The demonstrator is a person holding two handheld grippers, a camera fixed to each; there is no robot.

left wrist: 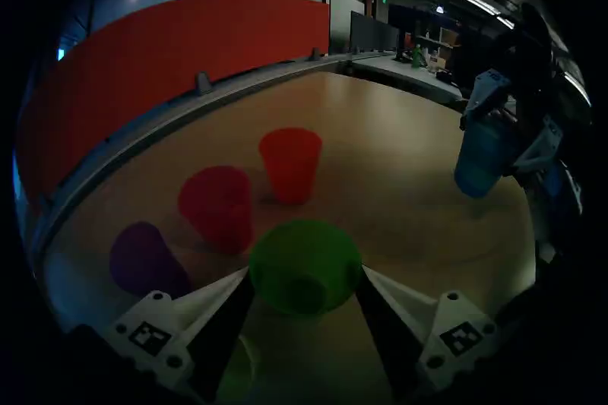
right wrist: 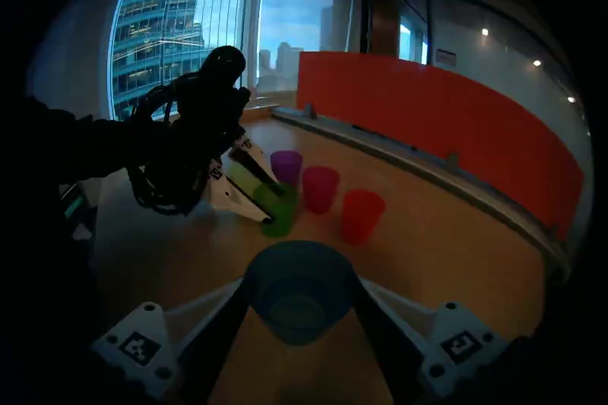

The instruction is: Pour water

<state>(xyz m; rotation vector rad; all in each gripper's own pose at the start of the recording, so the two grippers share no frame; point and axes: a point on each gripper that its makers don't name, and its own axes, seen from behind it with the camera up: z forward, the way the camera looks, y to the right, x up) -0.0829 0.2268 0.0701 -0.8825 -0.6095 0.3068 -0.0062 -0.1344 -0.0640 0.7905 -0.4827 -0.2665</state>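
In the left gripper view, a purple cup (left wrist: 144, 259) stands farthest left of the orange cup (left wrist: 290, 162), with a red cup (left wrist: 218, 206) between them, all on the table (left wrist: 395, 147). My left gripper (left wrist: 304, 274) clasps the green cup (left wrist: 305, 253) just in front of the orange cup. Well right of the orange cup, my right gripper (right wrist: 300, 287) grips the blue cup (left wrist: 482, 156), tilted above the table.

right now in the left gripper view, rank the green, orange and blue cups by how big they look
1. green cup: largest, though it is nearest the camera.
2. orange cup and blue cup: they look about alike, so no ranking.
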